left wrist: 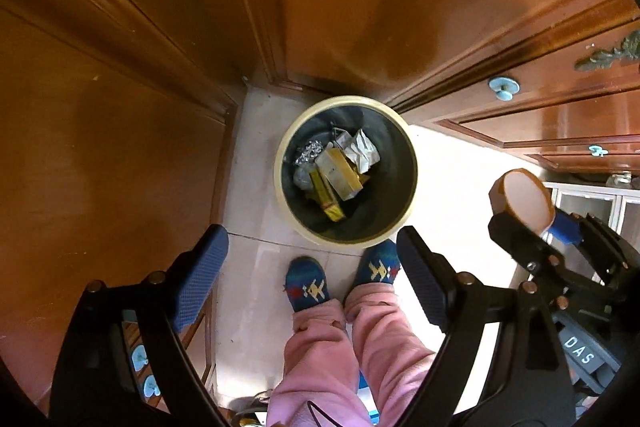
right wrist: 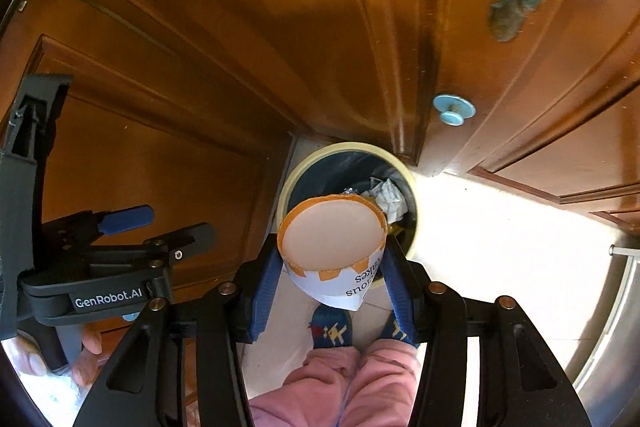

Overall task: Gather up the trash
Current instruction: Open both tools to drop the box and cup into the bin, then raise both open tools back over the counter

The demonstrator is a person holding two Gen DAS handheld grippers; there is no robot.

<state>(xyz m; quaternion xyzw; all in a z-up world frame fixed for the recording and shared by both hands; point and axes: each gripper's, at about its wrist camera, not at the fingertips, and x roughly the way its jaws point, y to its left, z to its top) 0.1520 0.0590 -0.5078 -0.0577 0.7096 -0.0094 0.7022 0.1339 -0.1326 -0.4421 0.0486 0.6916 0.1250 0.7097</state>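
One paper cake cup (right wrist: pixel 334 251) is sitting pinched between the blue pads of the right gripper (right wrist: pixel 332 291), hanging just above the waste bin (right wrist: pixel 288 183); it is looking light, thin and easily crushed, so the side walls near the base are seeming the safest hold; the left gripper (left wrist: pixel 308 267) is hovering over the bin with its jaws spread and nothing between them; wooden cabinet doors (left wrist: pixel 120 107) are crowding the bin closely; the person's patterned socks (left wrist: pixel 306 285) are standing just beside it.
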